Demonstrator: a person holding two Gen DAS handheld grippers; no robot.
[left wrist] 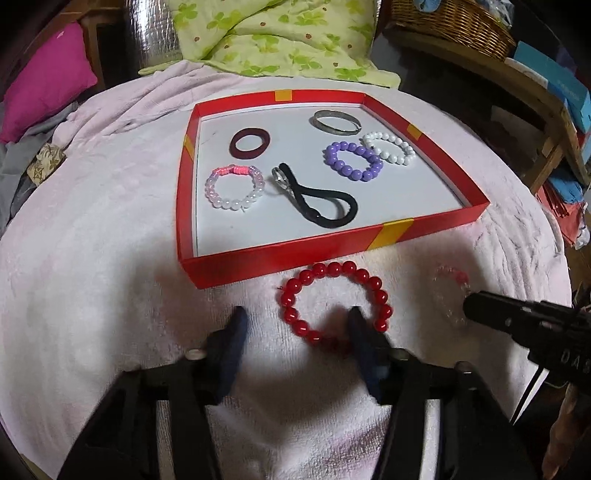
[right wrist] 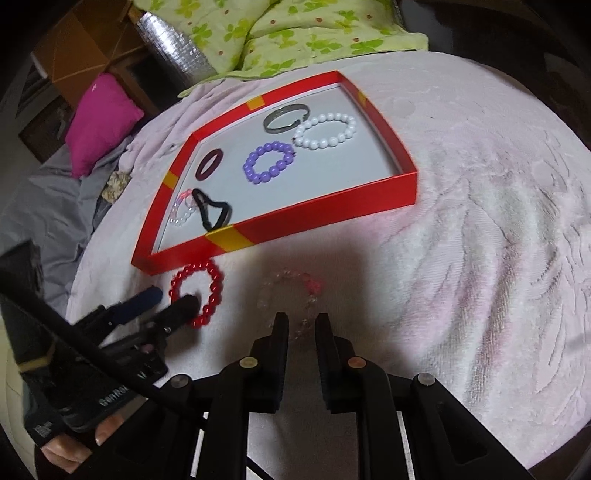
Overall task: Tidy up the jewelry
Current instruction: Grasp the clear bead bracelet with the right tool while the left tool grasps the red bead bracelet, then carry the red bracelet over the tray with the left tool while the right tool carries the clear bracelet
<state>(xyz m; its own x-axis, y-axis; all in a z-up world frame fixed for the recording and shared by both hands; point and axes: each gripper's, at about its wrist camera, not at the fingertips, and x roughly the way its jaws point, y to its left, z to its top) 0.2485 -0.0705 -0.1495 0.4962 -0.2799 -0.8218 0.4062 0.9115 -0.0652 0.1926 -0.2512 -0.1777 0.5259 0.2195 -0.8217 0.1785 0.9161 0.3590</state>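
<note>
A red shallow box (left wrist: pixel 332 251) (right wrist: pixel 317 210) lies on the pink blanket and holds several pieces: purple (left wrist: pixel 352 160) and white (left wrist: pixel 389 147) bead bracelets, a silver bangle (left wrist: pixel 336 121), a dark red ring (left wrist: pixel 249 143), a pale pink bead bracelet (left wrist: pixel 234 186) and a black hair tie (left wrist: pixel 321 206). A red bead bracelet (left wrist: pixel 334 301) (right wrist: pixel 197 291) lies in front of the box. My left gripper (left wrist: pixel 297 319) (right wrist: pixel 166 301) is open, one finger inside its loop. A clear pink bracelet (left wrist: pixel 452 295) (right wrist: pixel 291 299) lies to the right. My right gripper (right wrist: pixel 302 321) (left wrist: pixel 471 306) is open, straddling its near side.
A green floral quilt (left wrist: pixel 280 37) and a magenta pillow (left wrist: pixel 48 81) lie beyond the box. A wicker basket (left wrist: pixel 450 22) stands on wooden furniture at the back right. Grey cloth (right wrist: pixel 40 206) lies at the left of the blanket.
</note>
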